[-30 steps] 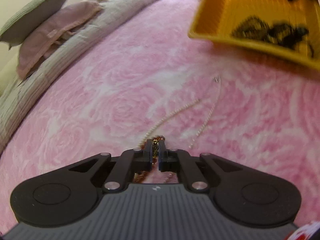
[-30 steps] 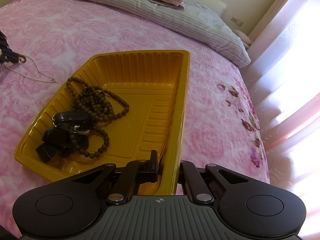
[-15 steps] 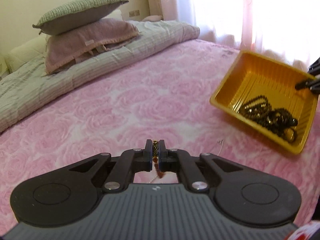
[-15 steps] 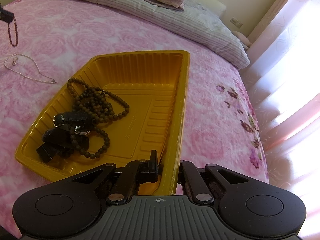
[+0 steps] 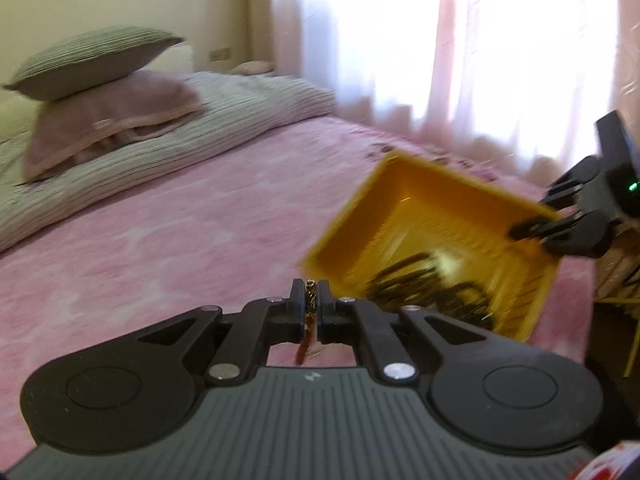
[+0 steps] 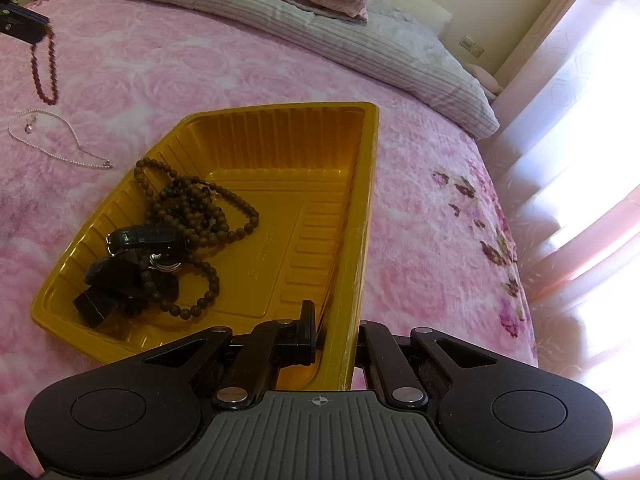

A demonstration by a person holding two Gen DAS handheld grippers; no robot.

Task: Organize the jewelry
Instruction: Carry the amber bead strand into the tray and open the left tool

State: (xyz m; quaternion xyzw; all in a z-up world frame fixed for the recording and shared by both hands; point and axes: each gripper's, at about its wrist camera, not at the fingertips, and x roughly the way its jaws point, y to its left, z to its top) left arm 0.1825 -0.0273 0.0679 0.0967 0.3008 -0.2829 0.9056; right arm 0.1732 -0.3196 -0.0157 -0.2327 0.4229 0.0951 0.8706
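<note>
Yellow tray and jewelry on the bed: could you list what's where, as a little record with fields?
tray: yellow plastic tray on pink bedspread
in tray: dark bead necklace, black-strapped watch
on bedspread: thin pearl necklace
left hand-held gripper: shut on red bead strand, lifted clear of the bed
right hand-held gripper: shut on tray's rim

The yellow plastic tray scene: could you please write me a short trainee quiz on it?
1. True or false: the right gripper is shut on the rim of the yellow plastic tray.
2. What hangs from the left gripper?
3. Which lies on the pink rose bedspread, outside the tray: A) dark brown wooden bead string, B) thin pearl necklace, C) black watch?

Key: 1 true; 2 a dark red bead strand; 3 B.
</note>
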